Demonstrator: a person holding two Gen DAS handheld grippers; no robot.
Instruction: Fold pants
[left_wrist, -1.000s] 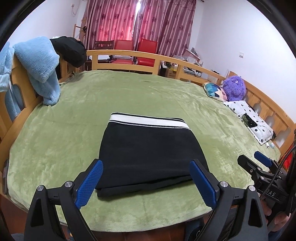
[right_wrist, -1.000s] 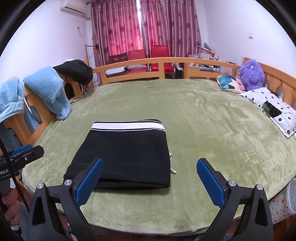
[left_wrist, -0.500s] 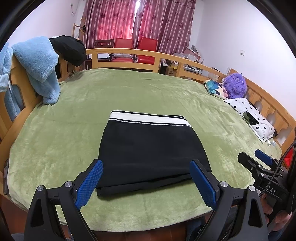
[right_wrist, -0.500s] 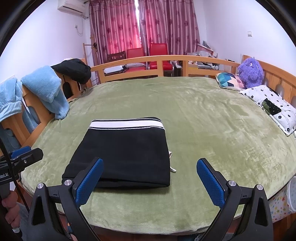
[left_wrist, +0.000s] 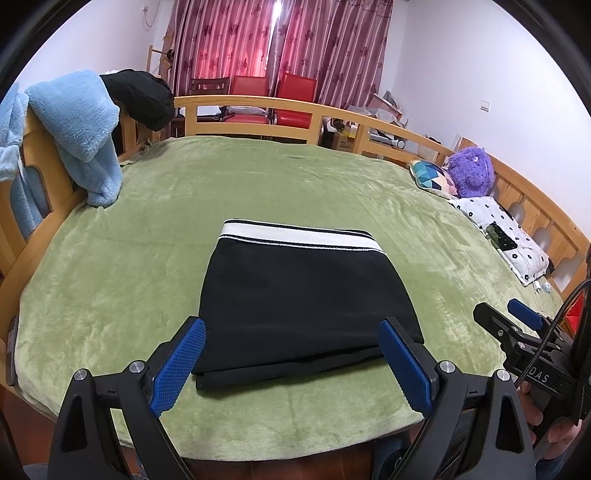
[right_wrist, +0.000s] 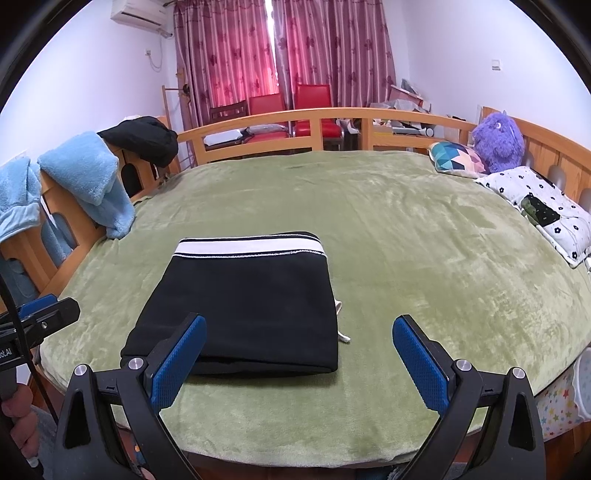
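Black pants lie folded into a flat rectangle on the green blanket, their white-striped waistband at the far edge. A white drawstring end pokes out at the right side in the right wrist view. My left gripper hangs open just short of the near edge of the pants, empty. Open and empty too, my right gripper hovers over the near right corner of the pants. Each gripper shows in the other's view at the frame edge, held by a hand.
A wooden rail rings the bed. Blue fleece and a black garment hang over the left rail. A patterned cushion, a purple plush toy and a flowered pillow lie at the right. Red chairs stand behind.
Both grippers have drawn back and risen slightly from the pants, staying open. The folded pants have not moved.
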